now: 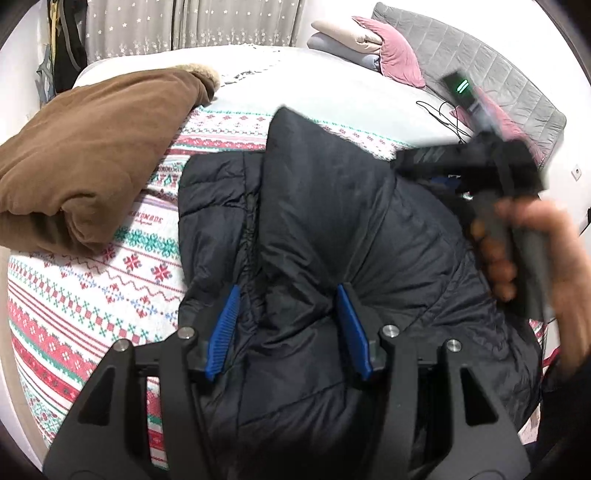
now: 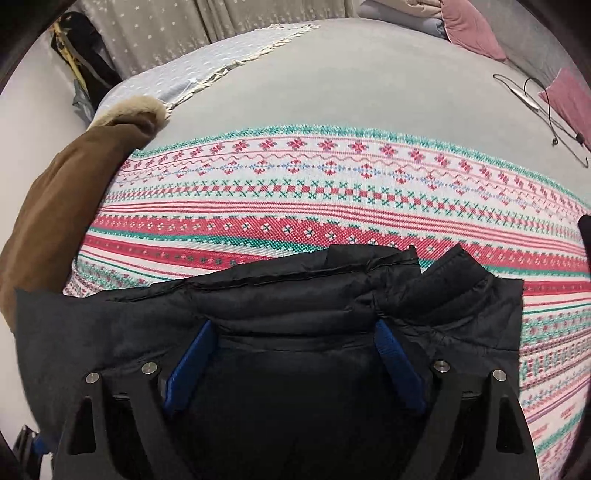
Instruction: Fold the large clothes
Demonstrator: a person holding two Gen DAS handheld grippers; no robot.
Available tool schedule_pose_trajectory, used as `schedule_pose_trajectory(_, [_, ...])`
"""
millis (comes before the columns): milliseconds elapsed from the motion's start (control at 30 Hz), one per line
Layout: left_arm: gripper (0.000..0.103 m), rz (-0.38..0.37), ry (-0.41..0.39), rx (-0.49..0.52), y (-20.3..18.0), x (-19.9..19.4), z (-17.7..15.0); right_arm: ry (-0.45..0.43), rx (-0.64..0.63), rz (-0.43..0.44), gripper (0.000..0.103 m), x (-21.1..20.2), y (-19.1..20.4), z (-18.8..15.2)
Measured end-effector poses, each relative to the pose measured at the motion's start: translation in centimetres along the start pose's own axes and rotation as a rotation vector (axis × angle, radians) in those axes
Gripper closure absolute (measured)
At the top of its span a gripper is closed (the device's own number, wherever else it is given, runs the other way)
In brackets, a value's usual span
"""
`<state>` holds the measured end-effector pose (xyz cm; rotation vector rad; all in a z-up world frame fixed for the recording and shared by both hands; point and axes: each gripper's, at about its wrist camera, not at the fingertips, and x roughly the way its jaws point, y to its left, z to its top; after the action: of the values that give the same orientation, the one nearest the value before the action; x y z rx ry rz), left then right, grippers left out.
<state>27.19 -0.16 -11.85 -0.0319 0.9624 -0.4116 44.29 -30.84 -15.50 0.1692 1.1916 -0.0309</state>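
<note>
A black puffer jacket (image 1: 332,221) lies partly folded on the patterned bedspread (image 1: 92,295). My left gripper (image 1: 288,295) is open, its blue pads (image 1: 225,325) pressed down into the bunched jacket fabric at its near end. In the left wrist view the right gripper (image 1: 413,158) is blurred, held by a hand over the jacket's far right part. In the right wrist view my right gripper (image 2: 295,325) is open over the jacket (image 2: 295,295), blue pads (image 2: 192,365) wide apart with fabric lying between them. The jacket's collar (image 2: 450,273) points away on the right.
A folded brown coat (image 1: 92,155) with a fur trim lies on the bed to the left; it also shows in the right wrist view (image 2: 55,206). Pink pillows (image 1: 399,55), folded bedding and a black cable (image 1: 443,114) lie at the bed's head. Curtains (image 1: 184,22) hang behind.
</note>
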Motion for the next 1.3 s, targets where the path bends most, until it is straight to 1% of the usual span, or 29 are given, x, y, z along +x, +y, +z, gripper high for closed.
schedule_pose_trajectory(67, [0.047,-0.007,0.0,-0.003,0.0,-0.1,-0.1,-0.054,0.021,0.07,0.016,-3.4,0.4,0.2])
schedule_pose_trajectory(100, [0.046,-0.011,-0.001,-0.004,0.0,-0.1,-0.1,-0.091,0.004,0.123,0.016,-5.3,1.3,0.0])
schedule_pose_trajectory(167, [0.046,-0.023,-0.003,-0.016,0.2,-0.1,-0.1,-0.135,-0.108,0.176,0.016,-8.5,4.5,-0.9])
schedule_pose_trajectory(200, [0.045,-0.033,-0.006,-0.027,0.4,-0.1,-0.1,-0.136,-0.169,0.185,0.022,-9.3,6.0,-1.4])
schedule_pose_trajectory(233, [0.045,-0.041,-0.009,-0.036,0.6,0.0,-0.1,-0.121,-0.219,0.194,0.032,-9.6,7.4,-1.9])
schedule_pose_trajectory(267, [0.045,-0.046,-0.012,-0.04,0.6,0.0,-0.2,-0.089,-0.259,0.208,0.036,-9.4,9.0,-2.4])
schedule_pose_trajectory(300, [0.045,-0.049,-0.016,-0.042,0.7,0.0,-0.3,-0.065,-0.278,0.209,0.044,-8.8,9.9,-2.4])
schedule_pose_trajectory(333, [0.045,-0.05,-0.021,-0.044,0.8,0.0,-0.3,-0.035,-0.293,0.181,0.051,-7.6,10.7,-2.4])
schedule_pose_trajectory(367, [0.045,-0.049,-0.023,-0.046,0.9,-0.1,-0.4,-0.012,-0.288,0.142,0.053,-6.2,11.0,-2.1])
schedule_pose_trajectory(467, [0.045,-0.045,-0.023,-0.056,1.3,0.1,-0.5,0.033,-0.276,0.134,0.053,-2.7,11.5,-1.3])
schedule_pose_trajectory(600, [0.045,-0.044,-0.025,-0.085,1.9,0.3,-0.7,0.079,-0.28,0.114,0.053,0.8,11.7,-0.9])
schedule_pose_trajectory(700, [0.045,-0.042,-0.029,-0.092,2.0,0.6,-0.6,0.078,-0.26,0.129,0.053,3.1,11.7,-0.8])
schedule_pose_trajectory(767, [0.045,-0.033,-0.027,-0.083,1.8,0.8,-0.5,0.064,-0.24,0.143,0.053,3.5,10.9,-1.1])
schedule_pose_trajectory(833, [0.045,-0.021,-0.026,-0.067,1.4,0.9,-0.5,0.041,-0.243,0.134,0.053,3.6,11.0,-1.5])
schedule_pose_trajectory(900, [0.044,-0.021,-0.022,-0.061,1.3,0.9,-0.6,0.017,-0.244,0.126,0.053,3.1,11.0,-1.8])
schedule_pose_trajectory(967, [0.042,-0.033,-0.011,-0.06,1.2,0.9,-0.7,-0.008,-0.236,0.131,0.051,1.8,10.6,-2.1])
schedule_pose_trajectory(1100, [0.041,-0.033,-0.01,-0.057,1.0,0.8,-0.7,-0.069,-0.209,0.159,0.047,-4.2,8.8,-3.7])
schedule_pose_trajectory(1167, [0.041,-0.038,-0.006,-0.066,1.1,0.6,-0.8,-0.107,-0.202,0.118,0.045,-7.5,7.7,-5.4])
schedule_pose_trajectory(1233, [0.04,-0.039,-0.004,-0.067,1.0,0.6,-0.7,-0.123,-0.183,0.081,0.04,-9.8,5.9,-7.4])
schedule_pose_trajectory(1300, [0.04,-0.037,-0.005,-0.063,1.1,0.6,-0.6,-0.124,-0.132,0.081,0.038,-11.0,3.8,-9.6])
